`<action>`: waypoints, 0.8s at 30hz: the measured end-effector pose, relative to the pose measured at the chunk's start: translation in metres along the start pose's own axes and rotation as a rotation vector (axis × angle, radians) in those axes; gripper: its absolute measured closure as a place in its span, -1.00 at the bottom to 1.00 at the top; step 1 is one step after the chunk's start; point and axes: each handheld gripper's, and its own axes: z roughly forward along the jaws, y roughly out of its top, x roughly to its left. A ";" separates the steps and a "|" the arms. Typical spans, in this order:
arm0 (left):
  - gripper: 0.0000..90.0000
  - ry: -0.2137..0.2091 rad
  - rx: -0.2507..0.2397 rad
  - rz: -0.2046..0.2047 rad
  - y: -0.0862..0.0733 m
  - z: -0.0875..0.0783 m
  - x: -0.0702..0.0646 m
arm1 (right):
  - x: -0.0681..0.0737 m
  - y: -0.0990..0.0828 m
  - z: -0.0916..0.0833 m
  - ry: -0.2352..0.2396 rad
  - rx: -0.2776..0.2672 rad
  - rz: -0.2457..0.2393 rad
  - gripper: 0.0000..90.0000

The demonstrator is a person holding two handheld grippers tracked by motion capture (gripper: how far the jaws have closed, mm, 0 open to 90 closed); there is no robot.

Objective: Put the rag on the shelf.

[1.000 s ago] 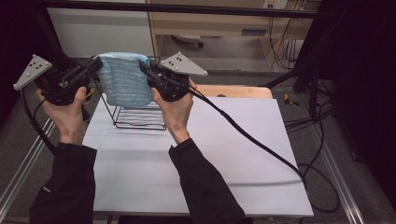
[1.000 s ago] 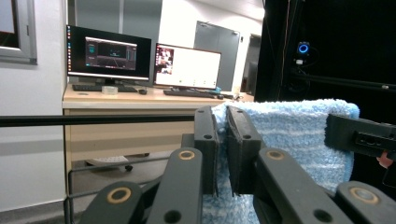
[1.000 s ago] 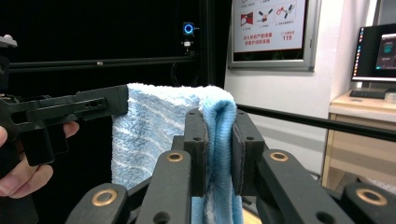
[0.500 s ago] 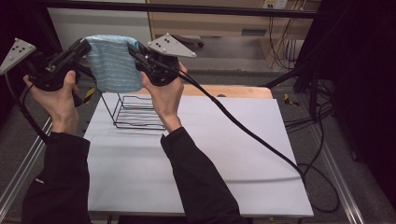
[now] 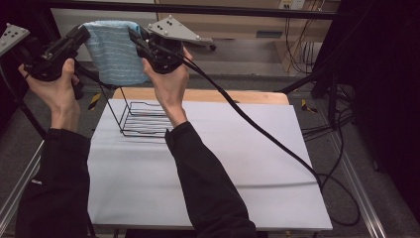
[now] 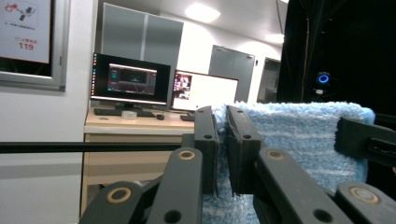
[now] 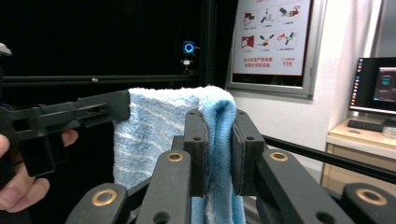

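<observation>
High view: towel (image 5: 115, 54) hiding wire rack's (image 5: 143, 119) top

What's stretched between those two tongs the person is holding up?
A blue towel, pinched at its top corners by the left tongs and right tongs, seen from the high view.

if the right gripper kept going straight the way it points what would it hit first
Likely the left gripper, which faces it across the blue towel both hold; the right gripper already clamps the towel. Depth is unclear.

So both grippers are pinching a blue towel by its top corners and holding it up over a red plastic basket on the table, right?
Not quite: the basket is bare black wire, not red plastic, as the high view shows. The rest holds: the left gripper and right gripper each clamp a top corner of the blue towel above it.
</observation>
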 end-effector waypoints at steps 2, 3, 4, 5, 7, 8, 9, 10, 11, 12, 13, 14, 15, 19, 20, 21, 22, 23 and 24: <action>0.86 0.008 0.002 0.008 0.003 0.003 0.001 | -0.003 0.001 0.004 0.002 0.003 0.007 0.76; 0.86 0.012 0.005 0.012 0.004 0.004 0.002 | -0.005 0.000 0.006 0.002 0.001 0.012 0.76; 0.86 0.016 0.008 0.017 0.005 0.006 0.002 | -0.006 0.000 0.008 0.002 0.002 0.013 0.76; 0.86 0.020 0.009 0.020 0.005 0.007 0.002 | -0.008 0.000 0.010 0.000 0.000 0.012 0.76; 0.86 0.027 0.012 0.022 0.004 0.010 0.003 | -0.010 -0.001 0.012 -0.002 -0.002 0.017 0.76; 0.86 0.032 0.018 0.028 0.004 0.012 0.003 | -0.011 -0.001 0.013 0.000 -0.001 0.015 0.76; 0.86 0.034 0.021 0.031 0.004 0.014 0.004 | -0.012 -0.001 0.014 0.000 -0.004 0.010 0.76; 0.86 0.037 0.024 0.034 0.005 0.015 0.005 | -0.013 -0.002 0.016 -0.002 -0.002 0.007 0.76; 0.86 0.041 0.024 0.035 0.005 0.017 0.006 | -0.015 -0.002 0.017 -0.002 -0.001 0.013 0.76; 0.86 0.043 0.025 0.032 0.006 0.019 0.007 | -0.016 -0.002 0.020 0.000 -0.002 0.017 0.76; 0.86 0.045 0.023 0.031 0.007 0.020 0.007 | -0.018 -0.002 0.021 0.002 -0.003 0.023 0.76; 0.86 0.049 0.025 0.034 0.008 0.022 0.008 | -0.019 -0.002 0.023 0.005 -0.008 0.029 0.76; 0.86 0.054 0.027 0.037 0.009 0.024 0.009 | -0.020 -0.002 0.025 0.004 -0.010 0.032 0.76; 0.86 0.064 0.038 0.038 0.008 0.032 0.013 | -0.023 -0.003 0.034 -0.001 -0.001 0.018 0.76; 0.86 0.065 0.039 0.041 0.008 0.032 0.014 | -0.024 -0.003 0.036 0.000 0.001 0.024 0.76; 0.86 0.066 0.039 0.042 0.006 0.034 0.016 | -0.025 -0.004 0.038 0.001 0.002 0.025 0.76; 0.86 0.066 0.043 0.040 0.005 0.035 0.017 | -0.027 -0.006 0.039 0.001 0.004 0.028 0.76; 0.86 0.067 0.050 0.037 0.003 0.036 0.019 | -0.027 -0.007 0.040 0.002 0.009 0.033 0.76; 0.86 0.067 0.055 0.034 0.002 0.037 0.021 | -0.028 -0.010 0.041 0.002 0.014 0.037 0.76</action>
